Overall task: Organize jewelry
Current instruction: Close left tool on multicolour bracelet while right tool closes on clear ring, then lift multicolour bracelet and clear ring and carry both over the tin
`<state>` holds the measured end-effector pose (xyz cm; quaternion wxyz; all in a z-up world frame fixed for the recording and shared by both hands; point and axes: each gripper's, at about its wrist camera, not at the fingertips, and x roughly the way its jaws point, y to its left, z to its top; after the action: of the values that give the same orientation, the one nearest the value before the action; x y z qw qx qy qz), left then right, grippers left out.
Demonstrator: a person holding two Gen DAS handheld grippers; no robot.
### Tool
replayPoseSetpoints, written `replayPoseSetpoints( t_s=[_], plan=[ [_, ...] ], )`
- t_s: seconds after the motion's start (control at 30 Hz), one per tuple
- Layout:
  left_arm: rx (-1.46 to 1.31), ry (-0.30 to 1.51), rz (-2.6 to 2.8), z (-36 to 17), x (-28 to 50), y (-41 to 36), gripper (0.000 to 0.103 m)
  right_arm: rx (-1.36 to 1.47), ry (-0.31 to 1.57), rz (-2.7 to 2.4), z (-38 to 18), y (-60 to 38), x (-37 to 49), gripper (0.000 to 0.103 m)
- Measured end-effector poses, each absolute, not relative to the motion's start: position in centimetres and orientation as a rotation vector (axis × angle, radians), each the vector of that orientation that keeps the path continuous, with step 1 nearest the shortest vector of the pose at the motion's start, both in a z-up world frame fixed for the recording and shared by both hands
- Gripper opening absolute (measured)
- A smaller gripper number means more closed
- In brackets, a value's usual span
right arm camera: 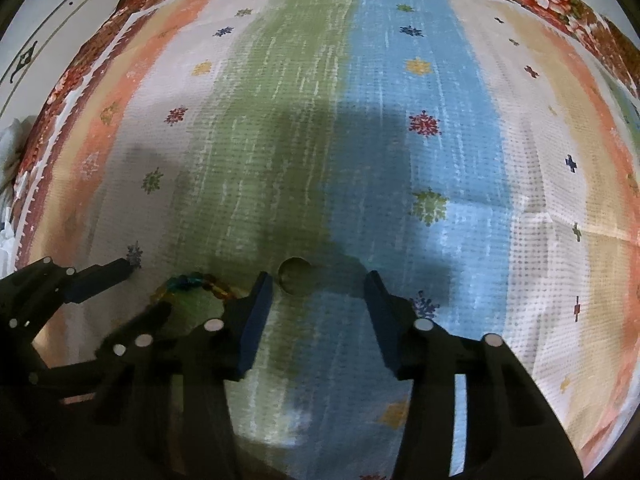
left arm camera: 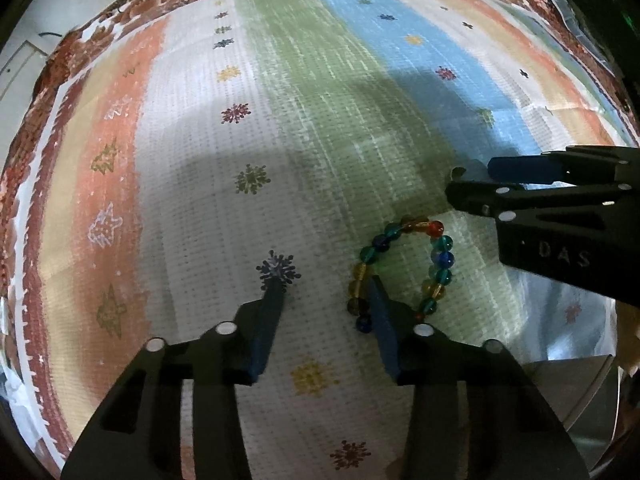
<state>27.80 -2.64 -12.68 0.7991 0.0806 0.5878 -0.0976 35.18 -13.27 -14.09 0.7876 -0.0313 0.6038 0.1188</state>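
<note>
The beaded bracelet (left arm camera: 404, 270) is lying on the striped cloth (left arm camera: 192, 208), and the left gripper (left arm camera: 326, 292) is pointing down with its 2 fingers apart, the right-hand finger (left arm camera: 382, 320) sitting inside the bead loop. The right gripper (right arm camera: 318, 284) is hanging open over a small ring (right arm camera: 295, 276), not touching it.

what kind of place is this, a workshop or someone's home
Most likely a home. The surface is a striped, snowflake-print cloth with a floral border, like a bed or table cover; a bead bracelet and a small ring lie on it, and a panelled door stands behind.
</note>
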Motion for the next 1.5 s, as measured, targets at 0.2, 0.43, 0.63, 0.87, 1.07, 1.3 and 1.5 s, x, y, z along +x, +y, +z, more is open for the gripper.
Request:
replayPoseSetpoints(
  t_s=[0.2,0.43,0.63,0.87,1.07,1.3,1.5],
  plan=[
    [0.181,1.256,-0.198,-12.5,27.7,-2.4,0.009,-0.065,1.287,0.249,-14.0,-13.9,35.1,0.022],
    [0.168,1.249,-0.200,-12.1,27.7,-2.2,0.009,-0.051,1.271,0.250,-13.5,-14.4,34.9,0.022],
    [0.139,1.228,-0.201,-11.1,27.7,-2.0,0.009,-0.061,1.238,0.247,-12.2,-14.7,34.1,0.022],
    [0.102,1.175,-0.217,-8.6,26.9,-2.1,0.009,-0.063,1.183,0.252,-10.2,-14.8,32.6,0.022],
    [0.072,1.131,-0.240,-6.6,25.5,-2.4,0.009,-0.071,1.130,0.238,-8.4,-15.1,30.8,0.021],
    [0.081,1.088,-0.220,-5.0,23.8,-2.5,0.009,-0.079,1.043,0.248,-5.3,-15.1,28.0,0.021],
    [0.099,1.036,-0.189,-3.4,21.9,-2.6,0.009,-0.050,0.971,0.238,-2.8,-15.3,26.5,0.021]
  ],
)
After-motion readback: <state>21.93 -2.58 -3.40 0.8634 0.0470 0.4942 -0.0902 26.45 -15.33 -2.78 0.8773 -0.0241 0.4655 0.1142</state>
